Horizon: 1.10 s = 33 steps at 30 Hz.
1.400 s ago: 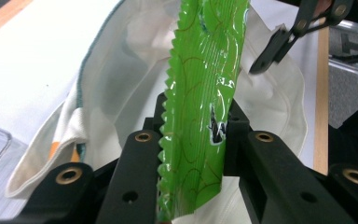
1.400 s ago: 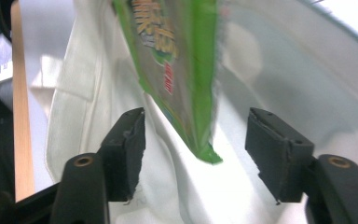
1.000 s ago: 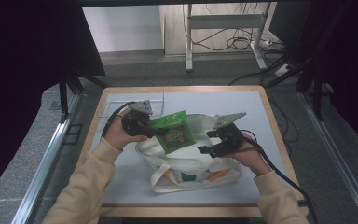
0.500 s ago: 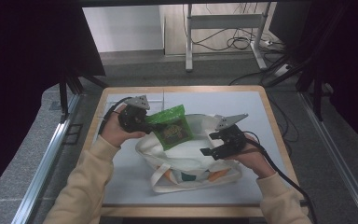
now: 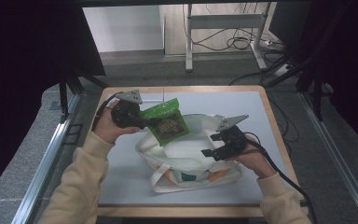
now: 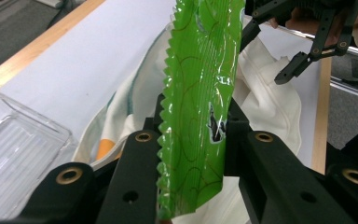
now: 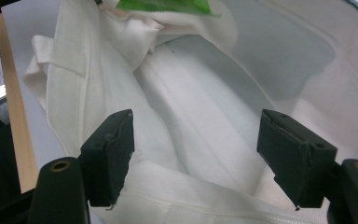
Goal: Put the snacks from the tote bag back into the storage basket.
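Glossy green snack packet [image 5: 168, 122] with zigzag edge, clamped in left gripper [image 5: 142, 122] over white tote bag [image 5: 186, 154], right gripper [image 5: 214, 145] wide apart, empty, at bag's right.

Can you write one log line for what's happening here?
left tool: shut on green packet | right tool: open, at bag mouth | packet: above bag

No writing on the green packet [image 5: 167, 122] or cloth bag [image 5: 186, 156] can be read.

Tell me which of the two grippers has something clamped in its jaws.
The left gripper: its jaws pinch the green snack packet. The right gripper stands open over the white tote bag.
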{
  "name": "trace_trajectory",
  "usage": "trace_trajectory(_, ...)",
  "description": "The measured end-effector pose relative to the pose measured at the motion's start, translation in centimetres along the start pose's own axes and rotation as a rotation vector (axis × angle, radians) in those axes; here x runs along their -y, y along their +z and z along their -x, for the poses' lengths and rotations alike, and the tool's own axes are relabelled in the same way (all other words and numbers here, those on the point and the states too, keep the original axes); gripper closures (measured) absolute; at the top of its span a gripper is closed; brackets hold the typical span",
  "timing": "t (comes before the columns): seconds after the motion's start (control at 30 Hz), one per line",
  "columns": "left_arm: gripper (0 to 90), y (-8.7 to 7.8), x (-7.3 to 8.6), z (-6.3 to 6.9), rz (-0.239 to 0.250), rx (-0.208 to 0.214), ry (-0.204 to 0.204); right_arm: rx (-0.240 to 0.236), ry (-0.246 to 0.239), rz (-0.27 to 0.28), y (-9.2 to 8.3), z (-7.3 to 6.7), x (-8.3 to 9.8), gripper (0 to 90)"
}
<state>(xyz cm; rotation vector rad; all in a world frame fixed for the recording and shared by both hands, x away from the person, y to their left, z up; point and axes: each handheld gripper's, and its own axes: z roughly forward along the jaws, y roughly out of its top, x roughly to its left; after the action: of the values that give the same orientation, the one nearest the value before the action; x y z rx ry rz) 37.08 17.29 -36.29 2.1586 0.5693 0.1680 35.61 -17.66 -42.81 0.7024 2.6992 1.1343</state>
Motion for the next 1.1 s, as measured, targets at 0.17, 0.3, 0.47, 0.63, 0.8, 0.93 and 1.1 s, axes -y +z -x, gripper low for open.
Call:
trace_trajectory(0.17, 74.4, -0.8, -0.5, -0.4, 0.023, -0.004, -0.005, 0.001, 0.002, 0.005, -0.2, 0.0, 0.1, 27.5)
trace_trajectory(0.3, 74.4, -1.2, -1.1, -0.6, 0.026, -0.009, -0.006, 0.001, 0.001, 0.007, -0.2, -0.1, 0.1, 27.6)
trace_trajectory(0.47, 74.4, -1.7, -1.8, -0.8, 0.028, -0.02, -0.007, -0.002, -0.001, 0.003, -0.1, -0.1, 0.1, 27.5)
trace_trajectory(0.63, 74.5, -2.1, -2.4, -1.2, 0.032, -0.031, -0.005, 0.0, -0.003, 0.008, -0.3, -0.1, 0.1, 27.5)
trace_trajectory(0.8, 74.5, -2.6, -2.9, -1.5, 0.041, -0.039, -0.004, 0.002, -0.003, 0.007, -0.4, -0.2, 0.2, 27.6)
trace_trajectory(0.93, 74.5, -2.8, -3.4, -2.1, 0.031, -0.039, -0.009, 0.003, -0.006, 0.007, -0.3, -0.2, 0.2, 27.5)
trace_trajectory(1.1, 74.5, -3.2, -4.1, -3.0, 0.045, -0.045, -0.017, 0.009, -0.01, 0.008, -0.4, -0.3, 0.1, 27.6)
